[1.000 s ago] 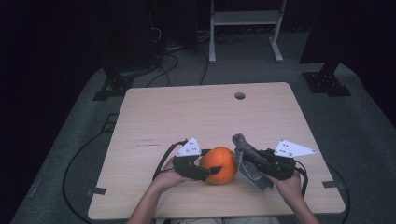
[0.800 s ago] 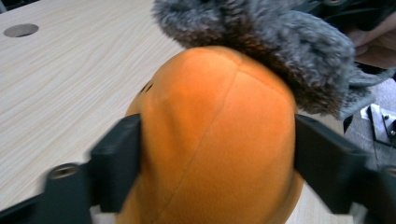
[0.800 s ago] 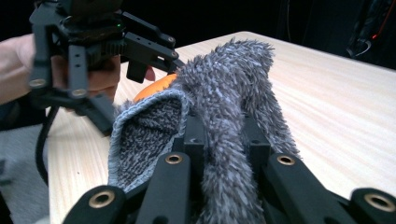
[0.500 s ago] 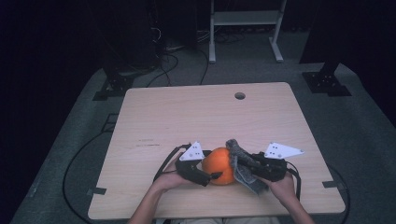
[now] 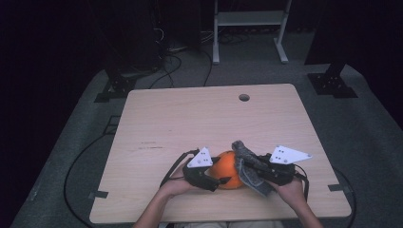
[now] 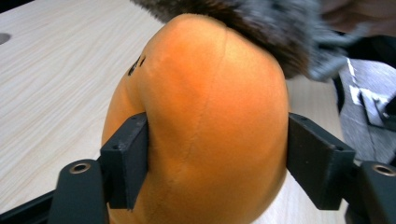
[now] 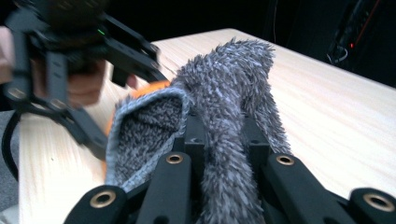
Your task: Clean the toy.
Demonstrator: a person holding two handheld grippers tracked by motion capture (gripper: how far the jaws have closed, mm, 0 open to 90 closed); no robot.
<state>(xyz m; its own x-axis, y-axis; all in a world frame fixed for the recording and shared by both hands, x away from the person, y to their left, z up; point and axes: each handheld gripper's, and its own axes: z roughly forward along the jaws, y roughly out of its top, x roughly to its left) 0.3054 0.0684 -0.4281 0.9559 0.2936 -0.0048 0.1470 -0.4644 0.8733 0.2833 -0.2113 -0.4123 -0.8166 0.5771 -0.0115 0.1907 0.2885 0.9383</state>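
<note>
1. Near the front edge of the wooden worktop, left of centre: left hand-held gripper, gripped by a hand and pointing right.
2. Jaws of that left hand-held gripper have just been closing; in the left gripper view, one on each flank of the orange plush toy, left pad pressed into the fabric, right pad at its edge.
3. Centre front: orange plush toy resting on the worktop between the two tools.
4. Draped over the toy's right upper side: a fuzzy grey sock.
5. Right: right hand-held gripper clamped tight on the sock, cuff gaping open toward the toy.
</note>
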